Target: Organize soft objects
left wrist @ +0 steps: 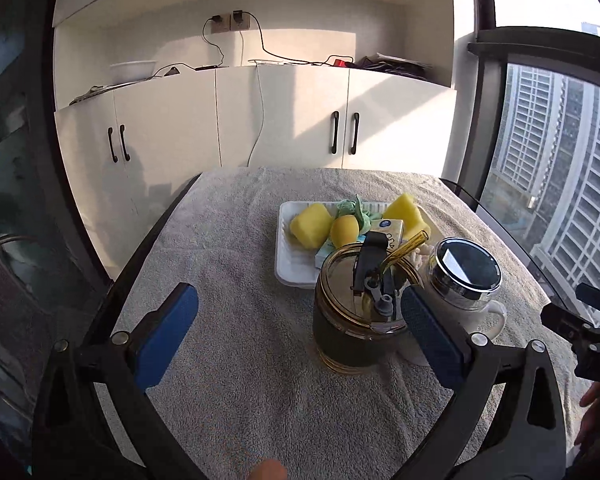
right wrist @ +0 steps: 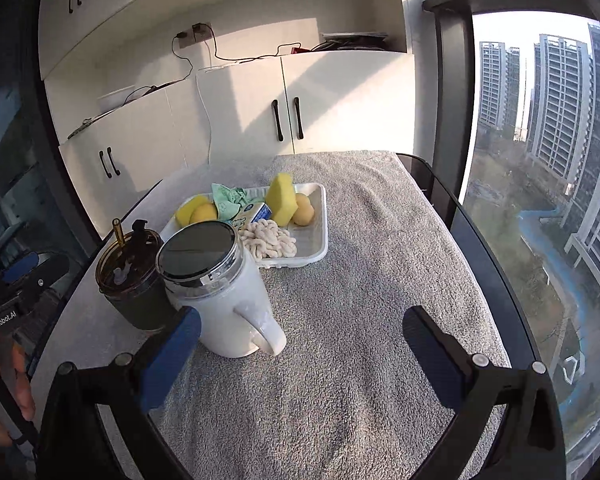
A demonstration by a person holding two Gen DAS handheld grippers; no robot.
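A white foam tray (right wrist: 318,236) sits toward the far middle of a desk (right wrist: 360,340) draped in grey towelling, crowded with soft items. A yellow sponge wedge (right wrist: 282,198) stands upright near the tray's middle, a second yellow sponge (right wrist: 188,210) lies at its left end, and two rounded yellow-orange pieces (right wrist: 303,209) rest against the right wall. A crumpled pale green cloth (right wrist: 226,200) fills the back, a small blue-and-cream tissue packet (right wrist: 256,213) lies in front of it, and a cream knitted bundle (right wrist: 268,240) sprawls across the near part of the tray.

Just in front of the tray stand two drinking vessels side by side: an amber lidded tumbler (left wrist: 352,320) with a straw, and a white mug (right wrist: 228,312) with a shiny dark lid.

Both claws hang above the desk with their blue-padded jaws wide apart, gripping nothing: the left claw (left wrist: 300,336) beside the tumbler, the right claw (right wrist: 302,356) beside the mug. White cupboards (left wrist: 284,120) line the wall behind, and tower blocks (right wrist: 556,100) fill the window.
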